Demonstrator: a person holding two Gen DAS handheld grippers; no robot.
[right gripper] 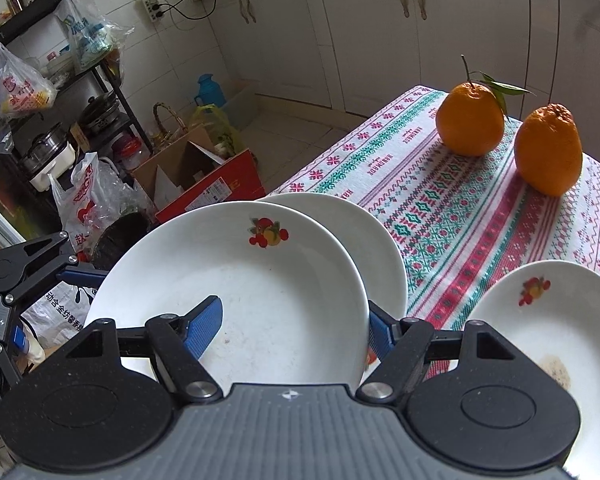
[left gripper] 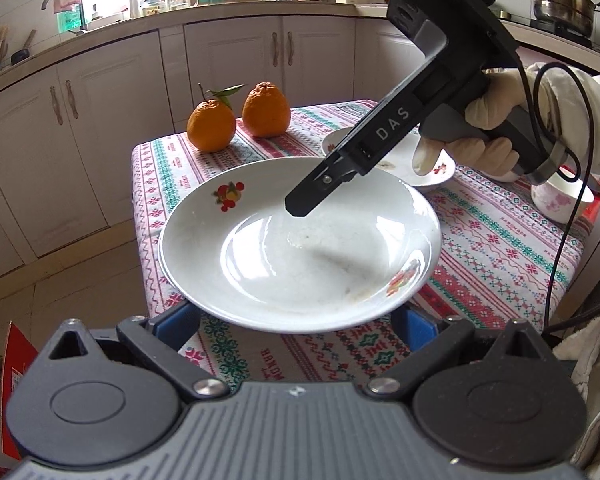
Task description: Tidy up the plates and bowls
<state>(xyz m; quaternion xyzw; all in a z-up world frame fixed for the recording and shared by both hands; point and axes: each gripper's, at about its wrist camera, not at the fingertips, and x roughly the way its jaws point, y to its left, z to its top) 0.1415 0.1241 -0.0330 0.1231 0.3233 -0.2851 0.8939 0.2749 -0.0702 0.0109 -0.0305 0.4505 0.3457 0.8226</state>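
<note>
Over table edge, R hand-held gripper [right gripper: 292, 332] clamped on plate [right gripper: 260, 280] rim, L unclear

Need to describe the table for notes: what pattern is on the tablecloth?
White tablecloth with red and green cross-stitch bands; clearest in the right wrist view.

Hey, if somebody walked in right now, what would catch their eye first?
Probably the two oranges at the far end of the patterned tablecloth, bright against the pale kitchen. Next, the white plate with a fruit print, held in the right gripper, with a second plate just behind it.
</note>
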